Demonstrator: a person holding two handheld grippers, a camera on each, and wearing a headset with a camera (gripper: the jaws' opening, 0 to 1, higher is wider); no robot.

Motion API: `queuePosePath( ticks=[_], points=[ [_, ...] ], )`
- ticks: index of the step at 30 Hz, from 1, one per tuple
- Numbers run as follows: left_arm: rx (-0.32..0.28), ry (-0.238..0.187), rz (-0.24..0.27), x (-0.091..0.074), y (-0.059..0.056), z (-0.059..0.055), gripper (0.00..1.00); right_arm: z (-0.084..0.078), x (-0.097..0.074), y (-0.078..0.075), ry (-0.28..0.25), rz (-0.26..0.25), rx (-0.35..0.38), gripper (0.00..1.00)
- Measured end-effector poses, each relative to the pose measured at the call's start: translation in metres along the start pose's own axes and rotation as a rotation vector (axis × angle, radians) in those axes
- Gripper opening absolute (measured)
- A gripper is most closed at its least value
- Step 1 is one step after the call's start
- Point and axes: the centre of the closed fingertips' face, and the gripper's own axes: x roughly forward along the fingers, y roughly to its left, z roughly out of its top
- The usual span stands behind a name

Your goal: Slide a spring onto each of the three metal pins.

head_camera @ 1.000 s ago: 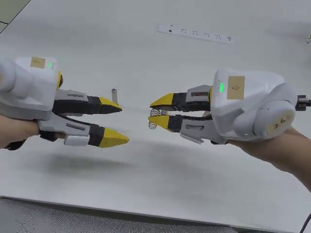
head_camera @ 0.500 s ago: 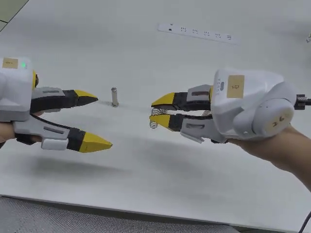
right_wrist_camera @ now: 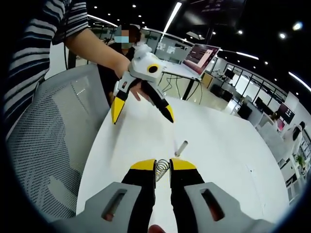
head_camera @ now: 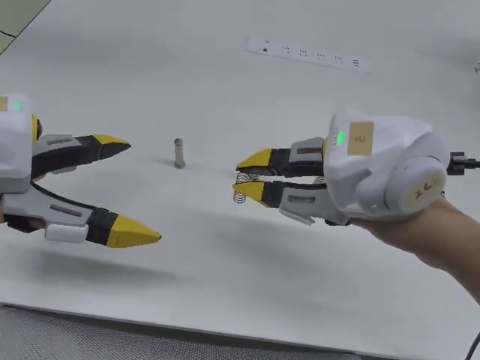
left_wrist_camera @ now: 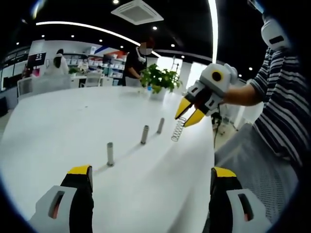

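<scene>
While the left hand-held gripper [head_camera: 139, 190] gapes, the right hand-held gripper [head_camera: 240, 174], its tan label [head_camera: 361, 138] illegible, pinches a spring [head_camera: 238, 196].

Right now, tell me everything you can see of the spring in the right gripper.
The spring is a thin, silvery metal wire coil, open-wound and uncompressed as it looks. The right gripper is shut on it near one end, its yellow tips pinching the coil across. The rest hangs free, slanting down towards the white table; contact there is unclear. It is on none of the metal pins.
</scene>
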Motion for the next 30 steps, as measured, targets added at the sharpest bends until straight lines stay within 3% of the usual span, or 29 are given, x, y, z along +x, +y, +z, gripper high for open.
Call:
queuePosePath(
  ticks=[17,30],
  points=[
    [-0.005,-0.003,0.011,-0.003,0.000,-0.001,0.98,-0.005,0.009,-0.003,0.014,0.018,0.008,0.08],
    [-0.004,-0.002,0.012,-0.003,-0.001,-0.001,0.98,0.016,0.035,-0.035,0.000,0.004,-0.020,0.08]
  ],
)
